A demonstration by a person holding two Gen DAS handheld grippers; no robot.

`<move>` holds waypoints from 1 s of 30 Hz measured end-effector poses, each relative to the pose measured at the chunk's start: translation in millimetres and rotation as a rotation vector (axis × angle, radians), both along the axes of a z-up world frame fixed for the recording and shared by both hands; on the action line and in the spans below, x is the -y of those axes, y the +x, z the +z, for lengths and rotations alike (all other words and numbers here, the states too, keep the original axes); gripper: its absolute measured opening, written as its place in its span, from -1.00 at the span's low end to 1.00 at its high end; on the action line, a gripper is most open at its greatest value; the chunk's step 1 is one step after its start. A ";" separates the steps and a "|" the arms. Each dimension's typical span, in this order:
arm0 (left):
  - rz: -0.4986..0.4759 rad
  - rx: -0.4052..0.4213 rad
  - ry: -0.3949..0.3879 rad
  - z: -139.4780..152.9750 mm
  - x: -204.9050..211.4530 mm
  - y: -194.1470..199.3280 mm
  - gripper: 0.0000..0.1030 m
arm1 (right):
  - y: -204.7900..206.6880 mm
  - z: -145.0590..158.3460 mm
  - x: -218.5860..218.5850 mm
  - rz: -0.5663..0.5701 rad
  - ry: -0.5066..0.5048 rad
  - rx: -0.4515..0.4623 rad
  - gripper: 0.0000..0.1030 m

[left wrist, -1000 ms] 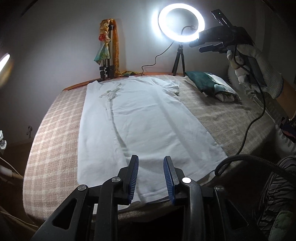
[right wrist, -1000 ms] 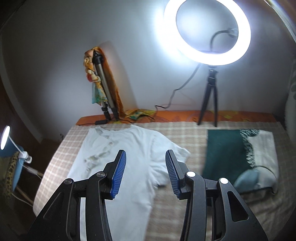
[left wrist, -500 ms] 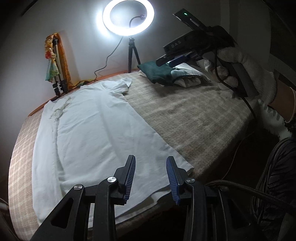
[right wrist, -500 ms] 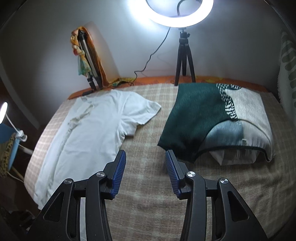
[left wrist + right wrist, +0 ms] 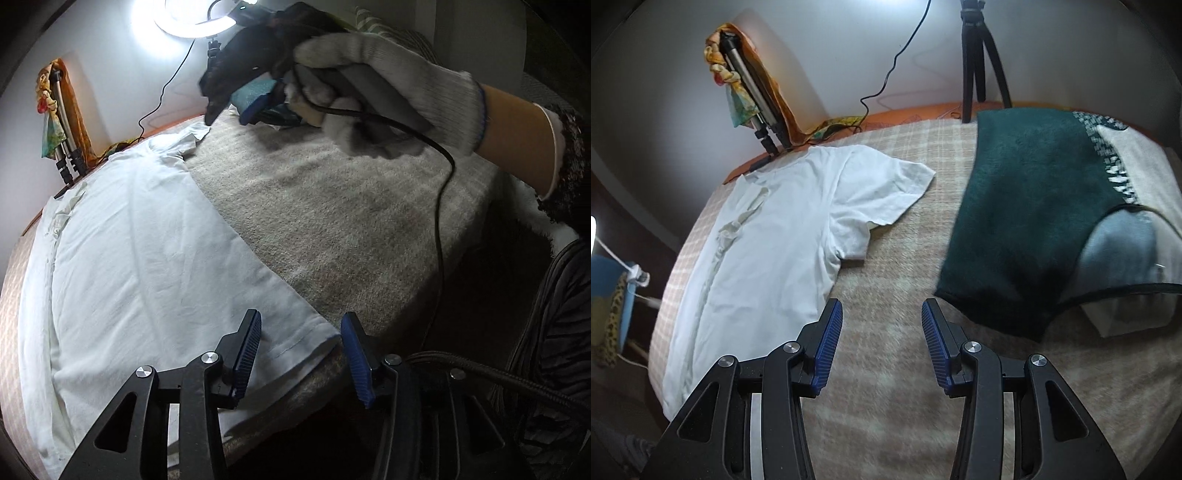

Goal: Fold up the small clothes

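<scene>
I count one white T-shirt (image 5: 783,229) and one green folded cloth (image 5: 1027,206). Two tripods (image 5: 979,48) stand behind, plus one ring light (image 5: 192,22).

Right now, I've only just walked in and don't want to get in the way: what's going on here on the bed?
A person holding a gripper in each hand is about to fold a white T-shirt spread flat on the checked blanket. The left gripper is open at the shirt's bottom right hem corner, not yet gripping it. The right gripper, held in a gloved hand, is open above the blanket between the shirt and a dark green folded garment. Nothing is folded yet.
</scene>
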State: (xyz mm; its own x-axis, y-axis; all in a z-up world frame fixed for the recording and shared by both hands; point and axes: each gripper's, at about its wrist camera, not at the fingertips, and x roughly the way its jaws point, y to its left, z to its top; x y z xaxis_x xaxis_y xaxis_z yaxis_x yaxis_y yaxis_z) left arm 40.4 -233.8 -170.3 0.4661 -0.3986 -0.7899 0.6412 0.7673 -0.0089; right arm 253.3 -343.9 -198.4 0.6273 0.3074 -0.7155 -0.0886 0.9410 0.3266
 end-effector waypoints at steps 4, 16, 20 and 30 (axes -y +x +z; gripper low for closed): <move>0.006 0.008 0.023 -4.1 3.8 4.2 -0.07 | 26.1 -8.6 -3.1 -0.011 0.064 -0.032 -0.08; 0.088 -0.046 -0.091 -1.7 -16.3 22.9 -0.94 | 89.8 -30.8 -4.0 -0.111 0.118 -0.089 -0.08; 0.141 -0.075 -0.186 5.4 -25.4 25.0 -0.95 | 101.8 -30.3 -12.3 -0.110 0.078 -0.066 -0.32; 0.265 -0.110 -0.380 15.1 -56.3 23.2 -0.95 | 116.3 -17.6 -25.4 -0.117 0.079 -0.012 -0.92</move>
